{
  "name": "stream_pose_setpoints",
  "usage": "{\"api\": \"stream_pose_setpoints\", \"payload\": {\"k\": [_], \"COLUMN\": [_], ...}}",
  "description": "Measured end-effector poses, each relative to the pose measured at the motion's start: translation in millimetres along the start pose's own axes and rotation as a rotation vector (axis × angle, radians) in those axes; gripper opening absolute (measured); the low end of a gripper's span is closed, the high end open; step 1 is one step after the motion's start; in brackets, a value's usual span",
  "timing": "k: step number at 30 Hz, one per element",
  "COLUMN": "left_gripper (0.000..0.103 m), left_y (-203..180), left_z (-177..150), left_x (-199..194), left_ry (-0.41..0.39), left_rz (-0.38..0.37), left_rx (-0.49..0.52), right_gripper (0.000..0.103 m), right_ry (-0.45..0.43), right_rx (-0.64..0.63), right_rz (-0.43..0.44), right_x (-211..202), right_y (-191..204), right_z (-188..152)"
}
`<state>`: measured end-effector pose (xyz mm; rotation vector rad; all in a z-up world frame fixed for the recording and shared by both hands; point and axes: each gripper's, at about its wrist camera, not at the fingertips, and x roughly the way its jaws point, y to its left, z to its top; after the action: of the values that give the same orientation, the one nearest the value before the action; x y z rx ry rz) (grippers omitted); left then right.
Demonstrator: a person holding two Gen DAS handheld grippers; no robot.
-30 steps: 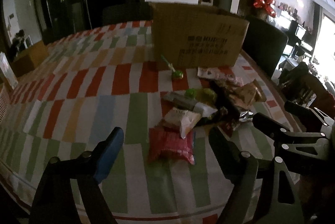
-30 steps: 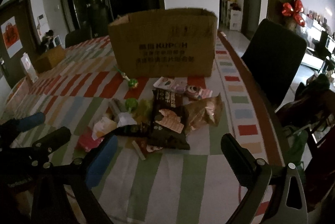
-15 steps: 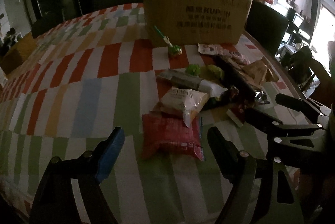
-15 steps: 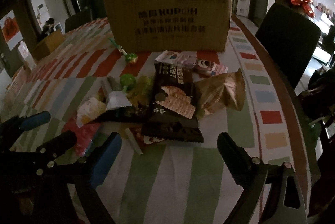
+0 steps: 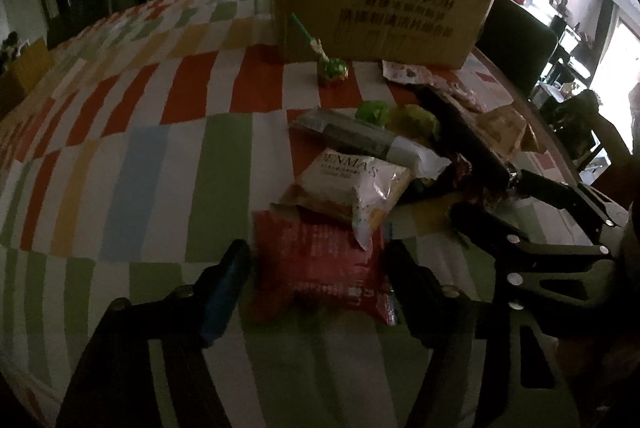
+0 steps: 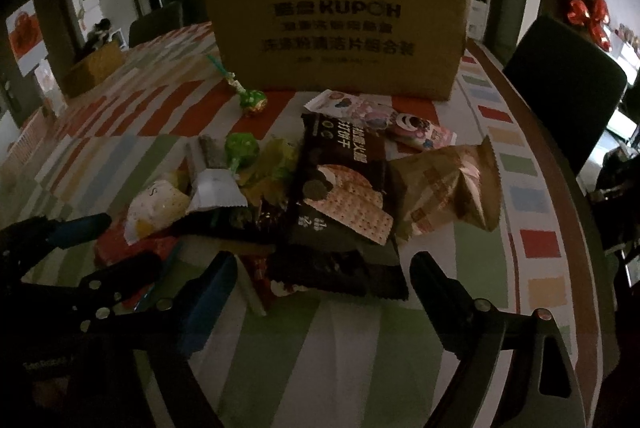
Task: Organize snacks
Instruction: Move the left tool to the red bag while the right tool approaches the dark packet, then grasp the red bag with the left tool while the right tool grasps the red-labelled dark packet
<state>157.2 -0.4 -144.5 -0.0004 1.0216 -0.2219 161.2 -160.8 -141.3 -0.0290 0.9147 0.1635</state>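
Several snack packets lie in a pile on the striped tablecloth [image 5: 140,168] in front of a brown cardboard box [image 6: 340,20]. My left gripper [image 5: 317,250] straddles a red packet [image 5: 320,268]. Its jaws are closing, each pad close to a packet edge, with no squeeze showing. A white packet [image 5: 352,184] overlaps the red one's far edge. My right gripper [image 6: 324,268] is closing around the near end of a black cracker packet [image 6: 340,196], its fingers still apart from it. A brown packet [image 6: 448,188] and pink packets [image 6: 380,112] lie to its right.
Two green lollipops [image 6: 252,100] [image 6: 240,148] lie left of the pile. A dark chair [image 6: 560,88] stands past the table's right edge [image 6: 516,228]. A small cardboard box [image 6: 94,68] sits at the far left. The two grippers are side by side, nearly touching.
Both grippers have sunk toward the pile and tilted downward. Both sets of jaws have narrowed. The left one now has the red packet between its fingers.
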Motion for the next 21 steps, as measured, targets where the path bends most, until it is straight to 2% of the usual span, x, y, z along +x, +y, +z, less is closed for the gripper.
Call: {"api": "stream_pose_setpoints", "payload": {"k": [7,9,12,15,21], "left_gripper": [0.058,0.053,0.05,0.049,0.048], "left_y": [3.0,3.2,3.2,4.0,2.8], "left_z": [0.3,-0.1,-0.7,-1.4,-3.3], "left_x": [1.3,1.0,0.7,-0.7,-6.4], "left_ry": [0.002,0.002,0.001,0.0,0.001], "left_rz": [-0.008,-0.007,-0.011,-0.017,-0.033], "left_rx": [-0.02,-0.019,-0.018,-0.026,-0.04], "right_gripper": [0.077,0.072,0.058,0.053,0.051], "right_ry": [-0.004,-0.011,-0.026,-0.038,-0.026], "right_rx": [-0.025,-0.04,-0.069,-0.094,-0.091], "right_rz": [0.002,0.002,0.011,0.003,0.021], "right_x": [6.4,6.4,5.7,3.5,-3.2], "right_y": [5.5,8.0,12.5,16.0,16.3], "right_z": [-2.4,-2.5,-2.9,-3.5,-5.4]}}
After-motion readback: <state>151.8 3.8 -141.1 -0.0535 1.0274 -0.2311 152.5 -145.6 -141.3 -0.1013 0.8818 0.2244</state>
